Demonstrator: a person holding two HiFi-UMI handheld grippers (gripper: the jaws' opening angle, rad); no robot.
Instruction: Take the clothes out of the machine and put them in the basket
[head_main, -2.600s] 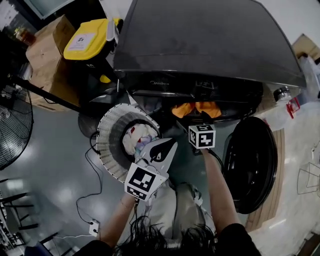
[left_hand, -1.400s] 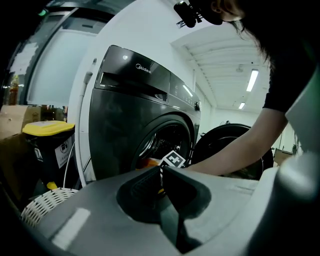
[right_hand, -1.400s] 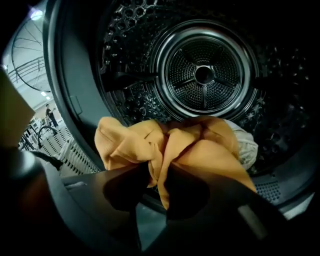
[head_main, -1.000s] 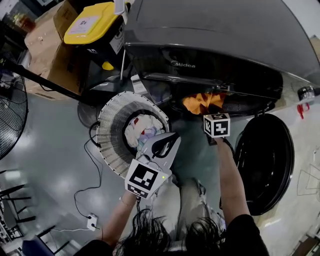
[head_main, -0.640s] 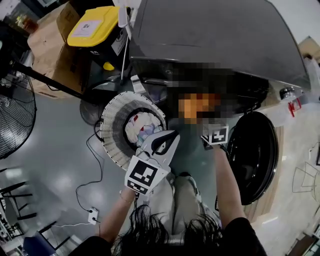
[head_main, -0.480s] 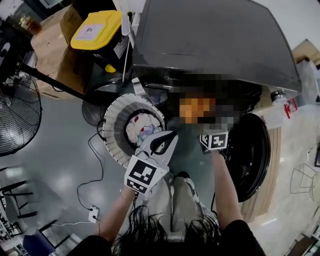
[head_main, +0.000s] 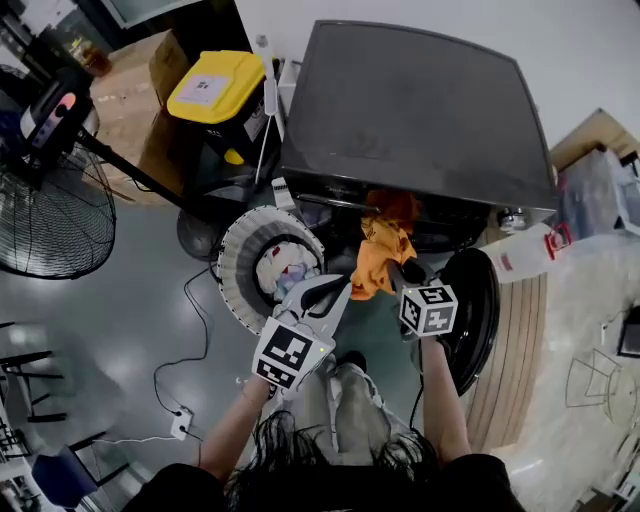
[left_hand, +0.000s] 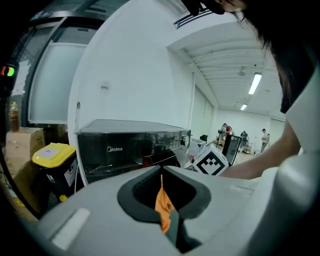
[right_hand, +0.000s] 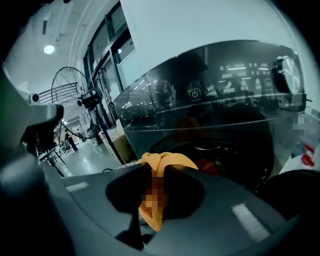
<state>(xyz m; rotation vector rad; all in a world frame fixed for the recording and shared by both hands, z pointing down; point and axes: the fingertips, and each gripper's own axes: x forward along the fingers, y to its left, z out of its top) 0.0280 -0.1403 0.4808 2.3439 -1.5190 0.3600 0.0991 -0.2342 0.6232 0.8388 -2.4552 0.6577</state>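
Observation:
An orange garment (head_main: 383, 245) hangs out of the dark washing machine (head_main: 420, 110), whose round door (head_main: 472, 320) stands open to the right. My right gripper (head_main: 398, 272) is shut on the garment's lower part; in the right gripper view the cloth (right_hand: 165, 161) bulges over the closed jaws (right_hand: 152, 185). My left gripper (head_main: 343, 287) meets the garment's lower left edge, beside the white ribbed basket (head_main: 235, 285). In the left gripper view a strip of orange cloth (left_hand: 163, 207) sits pinched between its jaws (left_hand: 162, 200). Pale clothes (head_main: 283, 270) lie in the basket.
A yellow-lidded bin (head_main: 213, 85) and a cardboard box (head_main: 125, 110) stand left of the machine. A floor fan (head_main: 55, 215) is at the far left. Cables (head_main: 185, 400) trail over the grey floor below the basket. A white bottle (head_main: 525, 255) lies right of the door.
The orange garment has come out of the drum and now hangs in front of the opening. My right gripper has drawn back towards the person. The left gripper stays by the basket.

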